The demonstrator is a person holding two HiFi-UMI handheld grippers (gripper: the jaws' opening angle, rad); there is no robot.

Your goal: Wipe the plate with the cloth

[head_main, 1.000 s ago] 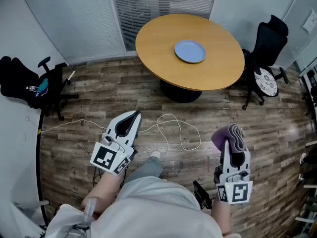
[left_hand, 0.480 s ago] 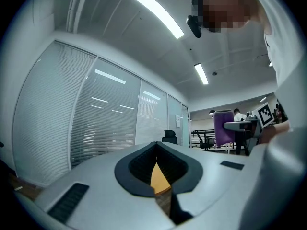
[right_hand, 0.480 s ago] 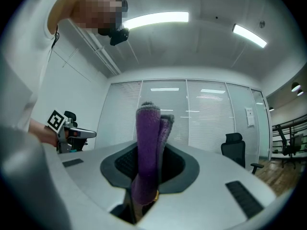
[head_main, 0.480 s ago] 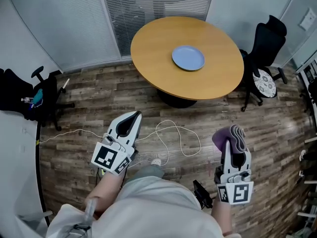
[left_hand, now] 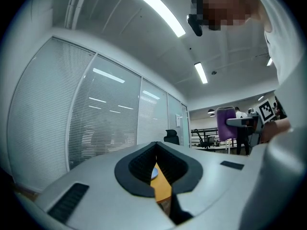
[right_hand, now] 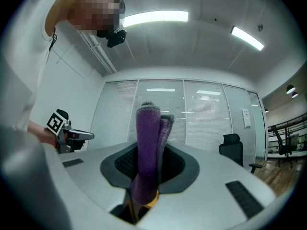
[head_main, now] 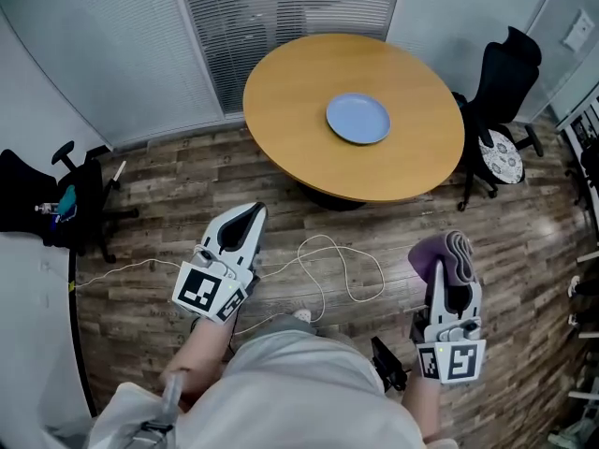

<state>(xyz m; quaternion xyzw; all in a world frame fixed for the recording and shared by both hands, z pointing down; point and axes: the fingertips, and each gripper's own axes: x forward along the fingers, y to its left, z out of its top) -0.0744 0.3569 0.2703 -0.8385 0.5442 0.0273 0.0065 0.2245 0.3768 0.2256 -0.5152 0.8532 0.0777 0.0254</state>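
Observation:
A pale blue plate (head_main: 357, 118) lies on the round wooden table (head_main: 290, 92) ahead of me, well beyond both grippers. My right gripper (head_main: 445, 258) is shut on a folded purple cloth (head_main: 440, 254), which stands up between its jaws (right_hand: 149, 143). My left gripper (head_main: 249, 215) is shut with nothing in it; in the left gripper view a sliver of the plate (left_hand: 153, 173) and the table (left_hand: 162, 188) shows through the slit between the jaws. Both grippers hover over the wooden floor, short of the table.
A white cable (head_main: 329, 262) loops over the floor between me and the table. A black office chair (head_main: 501, 87) stands at the table's right, another black chair (head_main: 47, 199) at the far left. Blinds (head_main: 281, 7) cover the glass wall behind.
Both grippers and I have moved toward the table; the table and plate now sit lower and nearer in the head view. The cloth stays in the right gripper.

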